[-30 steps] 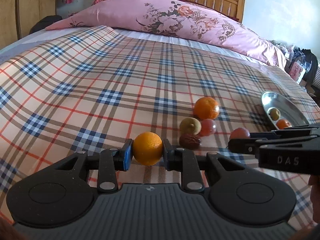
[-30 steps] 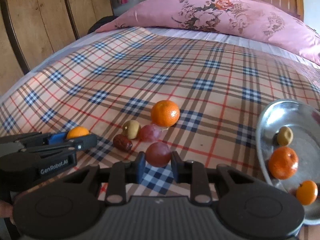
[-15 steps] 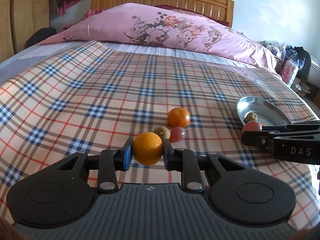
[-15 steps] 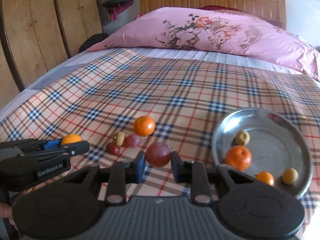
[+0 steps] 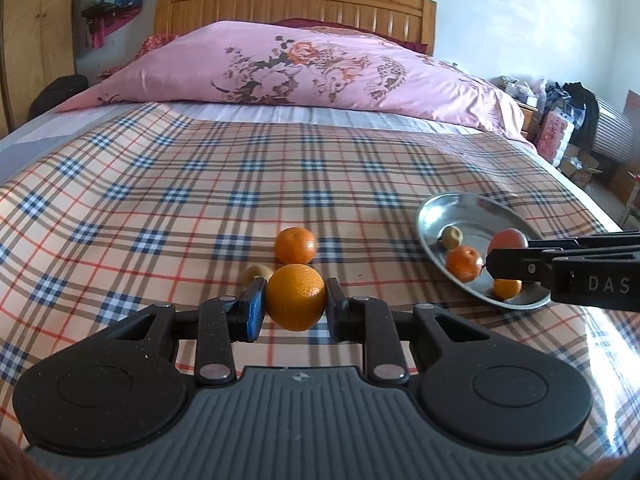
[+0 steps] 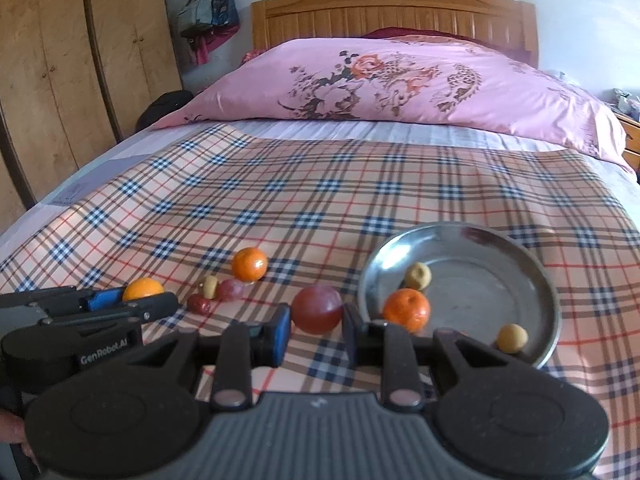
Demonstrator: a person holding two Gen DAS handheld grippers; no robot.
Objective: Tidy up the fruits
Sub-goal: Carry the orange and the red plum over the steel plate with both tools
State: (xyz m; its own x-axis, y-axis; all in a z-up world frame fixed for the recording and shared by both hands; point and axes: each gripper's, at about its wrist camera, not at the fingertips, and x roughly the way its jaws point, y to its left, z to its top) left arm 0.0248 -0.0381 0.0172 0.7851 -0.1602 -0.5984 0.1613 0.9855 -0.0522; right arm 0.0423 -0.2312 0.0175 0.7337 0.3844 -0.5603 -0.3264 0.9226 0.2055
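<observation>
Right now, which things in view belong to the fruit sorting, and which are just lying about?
Job:
- orange in left gripper
- red fruit in right gripper
- metal plate with fruits in it
- loose fruits on the bed: tangerine, date

Lying about:
- pink pillow
- wardrobe
- hanging bags

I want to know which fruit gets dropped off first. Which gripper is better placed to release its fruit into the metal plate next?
Probably the right gripper: its reddish fruit sits beside the metal plate rim, while the left gripper holds its orange farther off.
</observation>
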